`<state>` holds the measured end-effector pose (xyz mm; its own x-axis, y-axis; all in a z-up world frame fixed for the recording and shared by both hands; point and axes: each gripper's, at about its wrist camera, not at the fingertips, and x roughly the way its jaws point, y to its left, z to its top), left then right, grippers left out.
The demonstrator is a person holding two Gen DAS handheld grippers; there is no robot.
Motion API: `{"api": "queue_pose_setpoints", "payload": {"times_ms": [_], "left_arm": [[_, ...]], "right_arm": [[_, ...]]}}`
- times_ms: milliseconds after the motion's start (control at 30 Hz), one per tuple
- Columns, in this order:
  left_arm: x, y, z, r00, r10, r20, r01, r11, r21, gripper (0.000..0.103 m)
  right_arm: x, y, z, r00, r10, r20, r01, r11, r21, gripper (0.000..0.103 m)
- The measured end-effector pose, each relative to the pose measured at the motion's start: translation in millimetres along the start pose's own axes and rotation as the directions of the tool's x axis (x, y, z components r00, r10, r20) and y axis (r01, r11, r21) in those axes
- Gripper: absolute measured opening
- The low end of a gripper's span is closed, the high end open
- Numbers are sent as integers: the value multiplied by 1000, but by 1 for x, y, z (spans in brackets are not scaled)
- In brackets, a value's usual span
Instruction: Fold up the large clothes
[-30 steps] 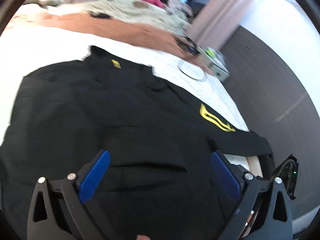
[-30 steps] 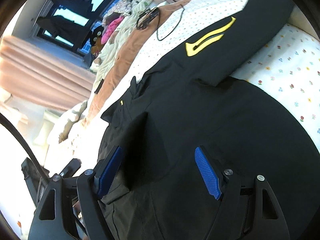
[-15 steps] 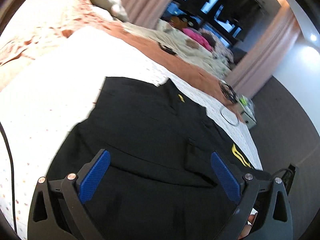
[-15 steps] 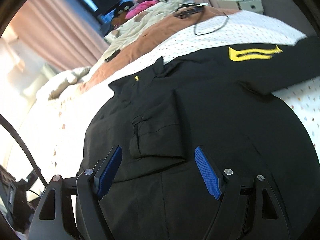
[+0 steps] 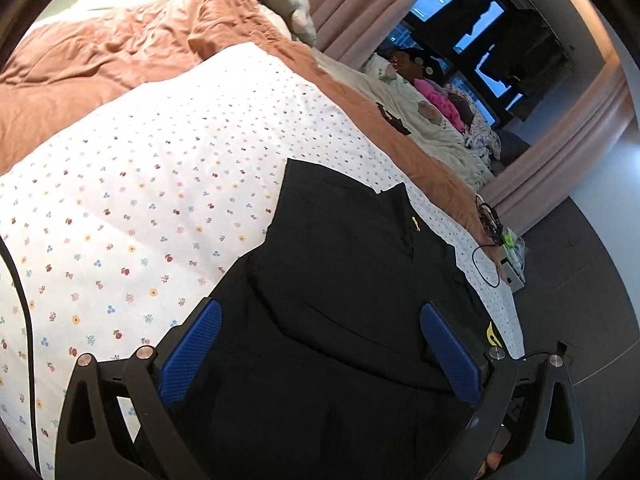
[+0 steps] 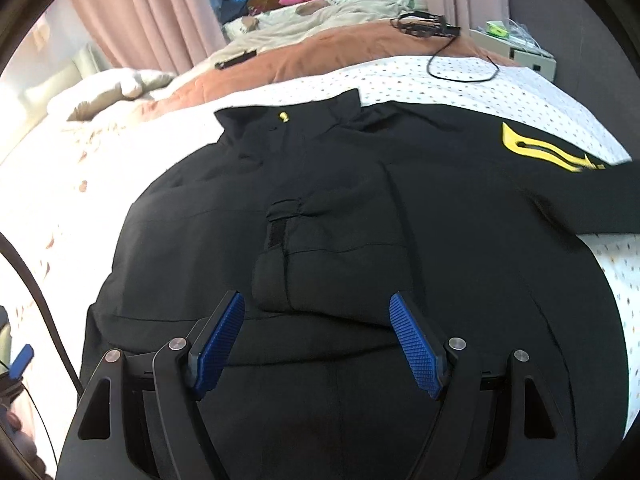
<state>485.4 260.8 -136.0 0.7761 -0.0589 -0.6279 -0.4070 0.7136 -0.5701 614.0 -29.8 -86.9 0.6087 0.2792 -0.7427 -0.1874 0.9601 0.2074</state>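
A large black jacket (image 6: 360, 216) with a yellow emblem (image 6: 536, 152) on its right sleeve lies spread on the dotted white bed sheet (image 5: 160, 184). Its left sleeve (image 6: 332, 264) is folded across the chest. The right sleeve stretches out toward the bed's right edge. The jacket also shows in the left wrist view (image 5: 352, 288). My left gripper (image 5: 320, 348) is open and empty above the jacket's lower left part. My right gripper (image 6: 320, 340) is open and empty above the jacket's lower middle, just below the folded sleeve.
An orange-brown quilt (image 5: 100, 64) and pillows lie beyond the sheet. A black cable loop (image 6: 460, 68) and a device lie near the bed's far right corner, beside a small nightstand (image 6: 520, 48). Clothes are piled by the window (image 5: 440, 96). A black cord (image 5: 24, 320) runs at left.
Both grippers have swung round and pulled back, so the views now take in the whole jacket and more bed. Both stay open. The jacket has not moved.
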Motion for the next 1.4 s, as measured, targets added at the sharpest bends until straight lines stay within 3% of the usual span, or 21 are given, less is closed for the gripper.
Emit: {"api": "queue_pose_setpoints", "payload": {"times_ms": [233, 367, 433, 467, 500, 533, 667, 767, 867, 933, 1067, 1333, 1367, 1400], "left_arm": [[-1, 23, 6, 999, 35, -7, -36, 999, -38, 102], [0, 27, 7, 999, 32, -8, -33, 998, -49, 102], [0, 28, 7, 1000, 30, -7, -31, 998, -53, 102], [1, 29, 7, 1000, 27, -7, -28, 998, -57, 102], [1, 28, 7, 1000, 25, -8, -25, 998, -59, 102], [1, 27, 6, 1000, 22, -10, -23, 998, -59, 102], [6, 21, 2, 1000, 12, -23, -12, 999, -41, 102], [8, 13, -1, 1000, 11, -26, -12, 1000, -25, 102], [11, 4, -4, 999, 14, -32, -14, 1000, 2, 102], [13, -2, -6, 999, 19, -35, -18, 1000, 20, 102], [17, -12, -11, 999, 26, -37, -24, 999, 42, 102], [24, -32, -23, 998, 53, -39, -49, 994, 102, 102], [25, -33, -24, 998, 56, -41, -51, 993, 109, 102], [27, -34, -24, 997, 60, -44, -55, 992, 114, 102]], "right_arm": [[47, 49, -2, 996, -56, -74, 46, 990, -134, 74], [80, 56, -4, 975, -191, -117, 166, 968, -190, 74], [84, 54, -5, 976, -194, -101, 172, 966, -191, 63], [84, 52, -5, 975, -201, -95, 180, 965, -191, 43], [83, 50, -4, 974, -210, -83, 191, 963, -191, 32], [80, 45, -3, 975, -208, -78, 191, 964, -183, 30], [62, 15, 5, 990, -137, -35, 133, 986, -99, 28], [34, -19, 13, 995, -87, 45, 88, 996, -23, 28], [17, -52, 15, 993, -84, 84, 79, 995, 57, 30], [14, -77, 13, 995, -76, 68, 67, 991, 119, 36], [20, -125, -8, 999, 42, 9, -43, 962, 271, 68], [31, -169, -33, 987, 160, -6, -145, 911, 385, 68], [36, -173, -33, 986, 169, -11, -151, 907, 393, 63], [42, -174, -33, 984, 176, -18, -155, 905, 396, 47]]}}
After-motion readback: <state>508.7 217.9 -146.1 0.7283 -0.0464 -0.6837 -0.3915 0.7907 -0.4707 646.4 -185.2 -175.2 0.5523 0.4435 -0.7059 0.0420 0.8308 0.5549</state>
